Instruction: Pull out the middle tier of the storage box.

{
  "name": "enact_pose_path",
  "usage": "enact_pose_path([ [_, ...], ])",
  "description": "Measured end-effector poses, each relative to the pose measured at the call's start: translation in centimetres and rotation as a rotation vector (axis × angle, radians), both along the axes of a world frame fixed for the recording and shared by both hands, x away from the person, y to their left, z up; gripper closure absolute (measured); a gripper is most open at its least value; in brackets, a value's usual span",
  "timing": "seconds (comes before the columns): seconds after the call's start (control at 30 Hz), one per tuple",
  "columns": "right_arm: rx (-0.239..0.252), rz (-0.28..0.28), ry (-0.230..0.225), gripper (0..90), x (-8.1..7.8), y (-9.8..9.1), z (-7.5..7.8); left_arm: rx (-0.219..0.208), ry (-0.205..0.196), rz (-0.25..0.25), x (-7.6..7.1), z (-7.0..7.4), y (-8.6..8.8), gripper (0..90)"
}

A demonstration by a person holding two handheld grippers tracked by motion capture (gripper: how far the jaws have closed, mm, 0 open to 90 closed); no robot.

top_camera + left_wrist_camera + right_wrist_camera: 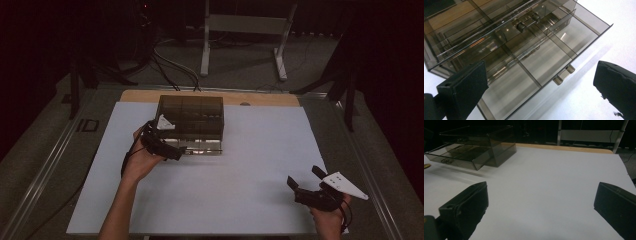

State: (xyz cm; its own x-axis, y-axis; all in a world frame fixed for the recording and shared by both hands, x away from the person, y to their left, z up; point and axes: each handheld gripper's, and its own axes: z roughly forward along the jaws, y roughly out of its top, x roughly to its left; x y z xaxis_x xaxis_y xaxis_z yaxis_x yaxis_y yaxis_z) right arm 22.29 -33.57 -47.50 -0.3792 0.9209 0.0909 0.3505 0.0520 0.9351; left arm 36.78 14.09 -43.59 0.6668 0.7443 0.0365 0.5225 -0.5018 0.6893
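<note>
**Table surface and contents**

Table [260,98] with wooden top, bare wood strip visible along far edge, upper centre of high view; white sheet [250,165] covers nearly all of it; smoked transparent drawer box [190,116] stands on the sheet, upper left of centre; its lowest drawer [541,62] pulled out, divided into compartments, small handle at front; remainder of sheet bare.

Drawer box [190,116], upper centre of high view: smoked see-through plastic, glossy, smooth, bright reflections. Open drawer [544,57]: same tinted plastic, thin dividers; handle [564,74] looks like shiny metal. Bench [250,170] cover: white, matt, smooth, paper-like sheet; bare wood strip [270,98] at far edge. Left hand-held gripper [541,82] and right hand-held gripper [541,207]: black matt jaws, slightly grainy.
</note>
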Motion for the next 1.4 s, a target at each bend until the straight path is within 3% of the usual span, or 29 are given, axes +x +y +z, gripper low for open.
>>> enact_pose_path([
  [0.63, -0.003, -0.001, -0.002, 0.0, 0.0, 0.0, 0.0, -0.03, 0.001, 0.019, -0.4, 0.3, 1.7, 0.7],
  [0.87, -0.002, 0.001, -0.002, 0.0, 0.0, 0.0, 0.0, -0.016, -0.005, 0.036, -0.7, 0.3, 2.5, 0.7],
  [0.97, -0.001, 0.001, -0.002, 0.0, 0.0, 0.0, 0.0, -0.006, -0.009, 0.041, -0.8, 0.3, 3.1, 0.7],
  [1.13, -0.002, 0.003, -0.002, 0.0, 0.0, 0.1, 0.0, -0.028, -0.022, 0.063, -1.1, 0.0, 4.3, 0.7],
  [1.27, -0.002, 0.002, -0.002, 0.0, 0.0, 0.1, 0.0, -0.061, -0.01, 0.079, -1.3, -0.2, 5.3, 0.7],
  [1.4, -0.003, 0.002, 0.0, 0.0, 0.0, 0.1, -0.1, -0.047, -0.01, 0.086, -1.5, -0.5, 6.0, 0.7],
])
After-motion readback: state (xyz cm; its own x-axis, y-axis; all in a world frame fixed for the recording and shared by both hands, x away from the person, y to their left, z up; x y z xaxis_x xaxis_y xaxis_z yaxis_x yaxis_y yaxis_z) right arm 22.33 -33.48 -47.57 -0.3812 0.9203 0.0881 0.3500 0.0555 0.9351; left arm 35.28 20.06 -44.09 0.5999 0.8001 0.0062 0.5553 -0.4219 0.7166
